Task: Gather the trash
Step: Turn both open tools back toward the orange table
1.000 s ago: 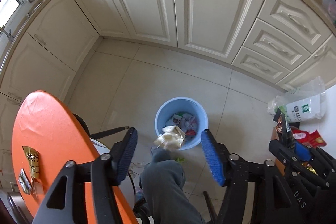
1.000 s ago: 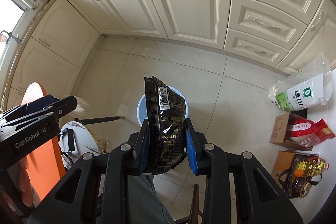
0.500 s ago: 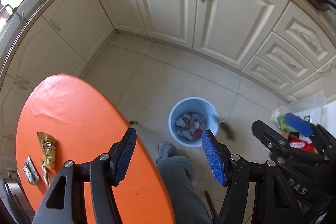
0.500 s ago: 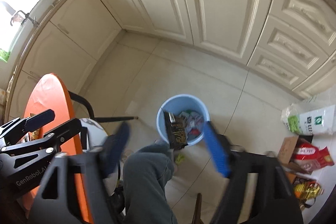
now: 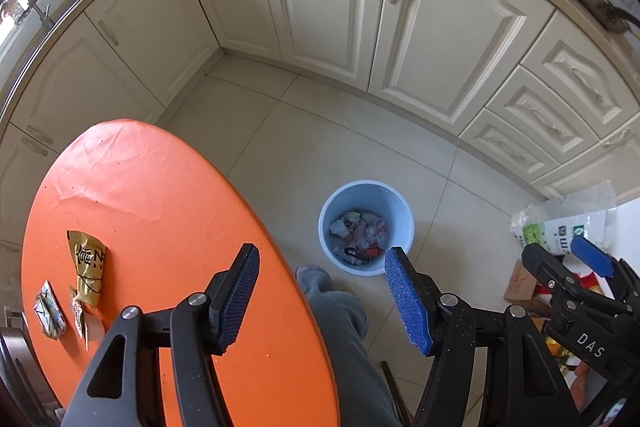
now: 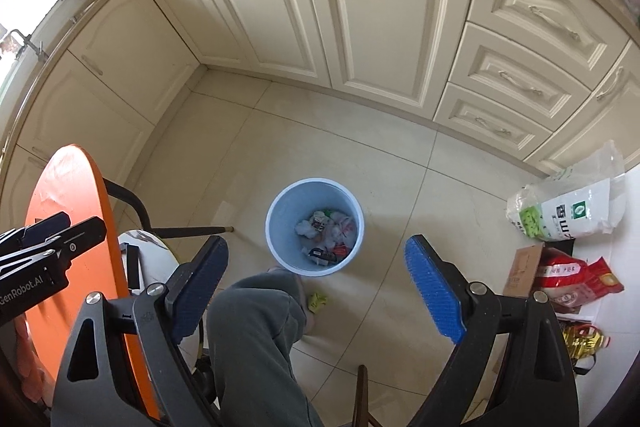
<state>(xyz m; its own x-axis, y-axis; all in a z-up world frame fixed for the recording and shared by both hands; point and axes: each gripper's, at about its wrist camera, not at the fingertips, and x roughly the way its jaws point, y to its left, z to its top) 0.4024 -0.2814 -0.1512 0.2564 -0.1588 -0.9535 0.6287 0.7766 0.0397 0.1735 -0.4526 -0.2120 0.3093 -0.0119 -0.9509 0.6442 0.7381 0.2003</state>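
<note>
The right gripper (image 6: 316, 291) points down at the tiled floor, jaws wide apart with nothing between them. Beyond it stands a blue bin (image 6: 276, 227) holding wrappers. A yellow scrap (image 6: 317, 301) lies on the floor near the bin, beside the person's trouser leg (image 6: 256, 339). An orange table (image 6: 76, 227) stands left.

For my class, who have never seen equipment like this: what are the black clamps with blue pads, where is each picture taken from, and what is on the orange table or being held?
They are hand-held grippers, one in each of a person's hands, each with a camera looking along its fingers. One picture looks over the left gripper, one over the right gripper. Both are open and empty; the right has just been opening. On the orange table lie a yellow wrapper and a small crumpled wrapper. The blue bin on the floor holds trash.
</note>
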